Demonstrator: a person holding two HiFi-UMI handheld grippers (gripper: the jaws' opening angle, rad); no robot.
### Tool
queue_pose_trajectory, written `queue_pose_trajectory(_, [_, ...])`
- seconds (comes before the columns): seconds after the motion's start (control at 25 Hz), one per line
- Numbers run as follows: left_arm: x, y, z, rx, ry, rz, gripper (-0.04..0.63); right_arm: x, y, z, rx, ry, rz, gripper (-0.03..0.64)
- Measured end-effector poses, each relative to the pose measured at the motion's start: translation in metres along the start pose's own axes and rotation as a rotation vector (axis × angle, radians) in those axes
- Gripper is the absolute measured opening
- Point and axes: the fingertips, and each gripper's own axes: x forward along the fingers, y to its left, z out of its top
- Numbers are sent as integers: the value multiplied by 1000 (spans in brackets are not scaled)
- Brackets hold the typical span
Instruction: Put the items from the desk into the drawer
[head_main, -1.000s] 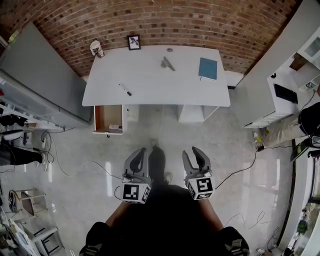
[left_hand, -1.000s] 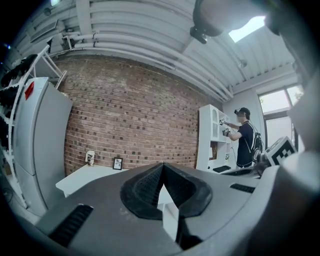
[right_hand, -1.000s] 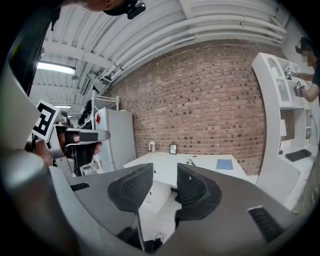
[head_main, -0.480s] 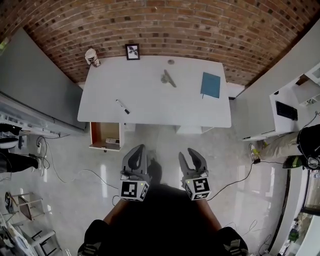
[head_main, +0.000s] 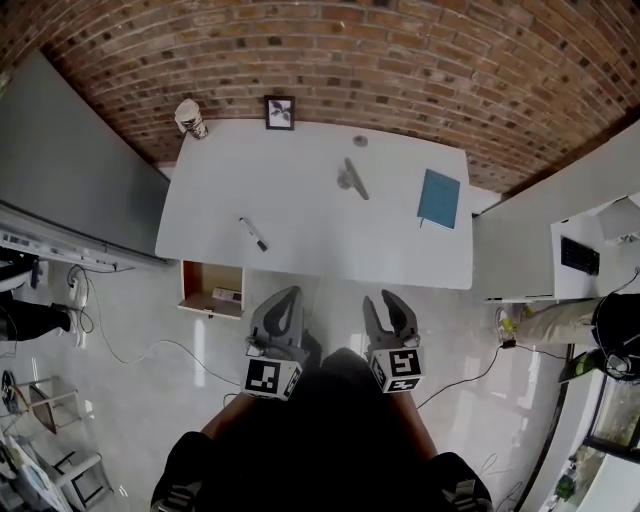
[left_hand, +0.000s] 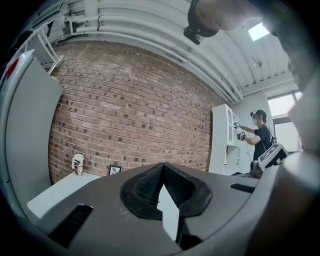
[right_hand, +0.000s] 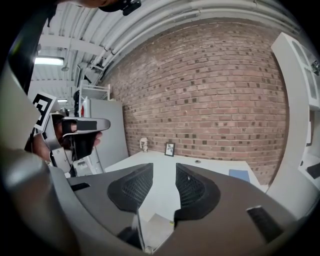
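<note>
Left tongs (head_main: 287, 296) clenched and empty, right tongs (head_main: 385, 299) released and empty. Both stand nearer the desk (head_main: 300, 200) than a second ago, so the approach is under way with nothing yet collected. The open drawer (head_main: 200, 285) sits under the desk's near left corner. On top lie a teal notebook (head_main: 439, 198), a grey tool (head_main: 352, 178) and a black marker (head_main: 253, 233).

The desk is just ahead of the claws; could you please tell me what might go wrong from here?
The open drawer juts out near the left claw and could get bumped. That claw is shut and must open before any grasp. The thin marker lies flat and might slip.
</note>
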Motion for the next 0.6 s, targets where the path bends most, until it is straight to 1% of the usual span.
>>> queue_pose_trajectory(0.16, [19,10,0,-19,12,13,-2,29,-7,9,-15,17,16,124])
queue_pose_trajectory(0.32, [37,14,-1,-28,23,42,-2,61,-24,15,-30,34,47,124])
queue_pose_trajectory(0.44, [55,19,-2,-16,26,80,-2,92,-41,18,-43,46,76,124])
queue_pose_trajectory(0.6, [78,23,1,-47,35,153,-3,138,-65,15,-75,97,132,124])
